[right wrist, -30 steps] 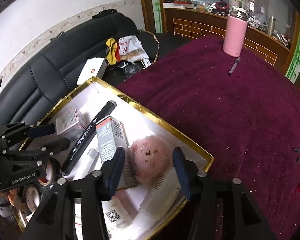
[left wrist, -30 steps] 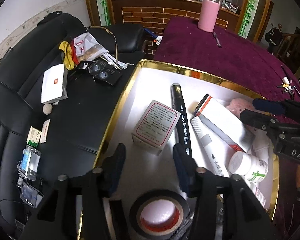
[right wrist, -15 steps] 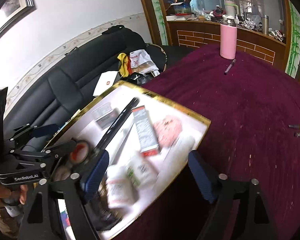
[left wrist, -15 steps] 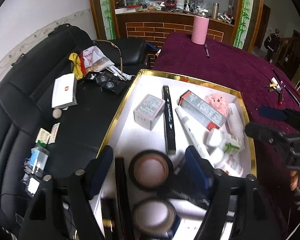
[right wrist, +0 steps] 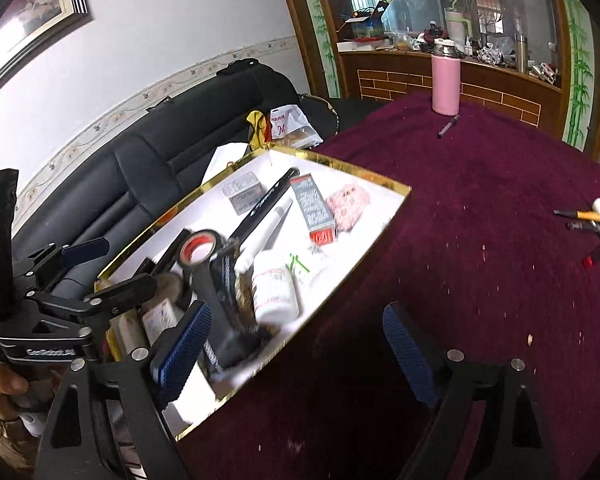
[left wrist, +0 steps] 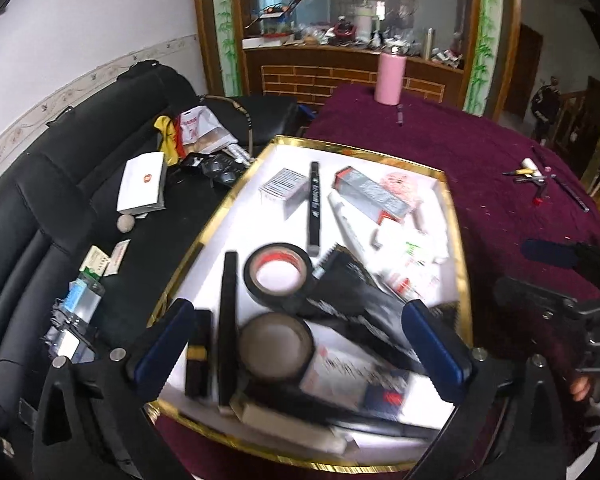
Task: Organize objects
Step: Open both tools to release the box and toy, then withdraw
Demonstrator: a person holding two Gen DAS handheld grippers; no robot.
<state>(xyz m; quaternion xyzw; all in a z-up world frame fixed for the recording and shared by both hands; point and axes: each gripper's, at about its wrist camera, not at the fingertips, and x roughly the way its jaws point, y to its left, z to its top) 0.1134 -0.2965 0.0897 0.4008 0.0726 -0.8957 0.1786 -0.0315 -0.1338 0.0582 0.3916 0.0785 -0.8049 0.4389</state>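
Observation:
A white tray with a gold rim [left wrist: 228, 208] sits on the purple tablecloth, full of small items. Among them are a black tape roll with a red core [left wrist: 278, 274], a second tape roll [left wrist: 274, 346], a black marker [left wrist: 314, 208], a grey box [left wrist: 284, 186], a red and grey carton [left wrist: 370, 194] and a white bottle [right wrist: 274, 284]. My left gripper [left wrist: 296, 312] hovers over the tray's near end, its jaws opening wide and holding nothing. Over the tray's right rim [right wrist: 340, 164] my right gripper [right wrist: 298, 312] is also opening, with nothing gripped.
A pink flask [left wrist: 390, 80] and a pen [left wrist: 400, 114] stand at the table's far side. Loose pens [left wrist: 540, 178] lie at the right. Left of the tray is a black sofa [left wrist: 60, 208] strewn with a white box [left wrist: 142, 182] and bags.
Both grippers have drawn back and risen from the tray, and their jaws have spread from half open to wide. Much more of the tray now shows.

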